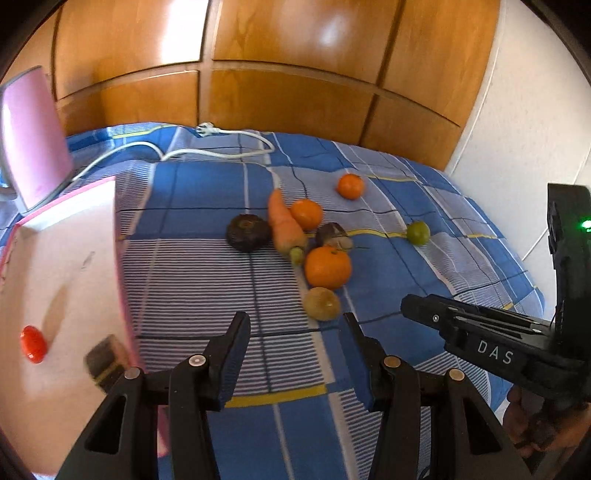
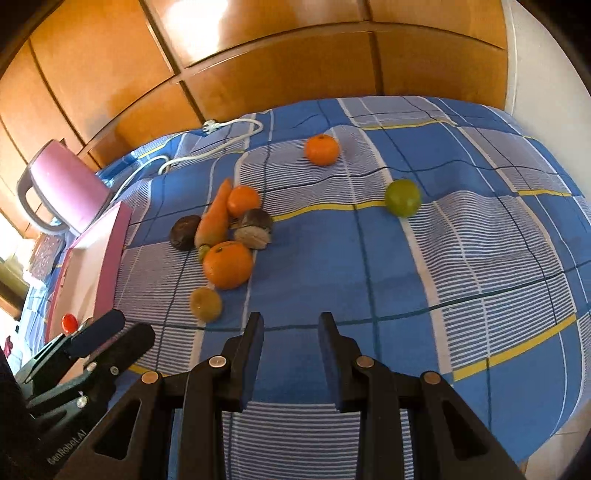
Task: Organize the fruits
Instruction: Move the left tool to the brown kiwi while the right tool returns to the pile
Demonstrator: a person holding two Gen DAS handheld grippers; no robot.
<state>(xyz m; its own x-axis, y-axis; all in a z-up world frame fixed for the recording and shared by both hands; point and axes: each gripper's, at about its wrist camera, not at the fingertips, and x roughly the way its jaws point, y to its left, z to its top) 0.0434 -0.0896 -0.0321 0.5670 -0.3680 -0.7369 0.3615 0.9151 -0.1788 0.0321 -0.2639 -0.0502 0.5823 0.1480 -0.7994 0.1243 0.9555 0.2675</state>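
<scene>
With both your left tongs (image 1: 295, 354) and right tongs (image 2: 291, 354) spread and empty, approach the nearest brownish fruit (image 1: 322, 303) squarely before pinching gently.

Pink tray (image 1: 74, 258) cut by left edge; blurred brown object (image 1: 105, 360) in it unidentifiable; kettle (image 1: 33, 136) partly cropped.

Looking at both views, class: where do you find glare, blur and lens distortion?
Left wrist view: glare on the wardrobe; the pink box at the left edge is blurred. Right wrist view: glare on the wardrobe too; the fisheye bulges the bedspread and darkens the corners.
</scene>
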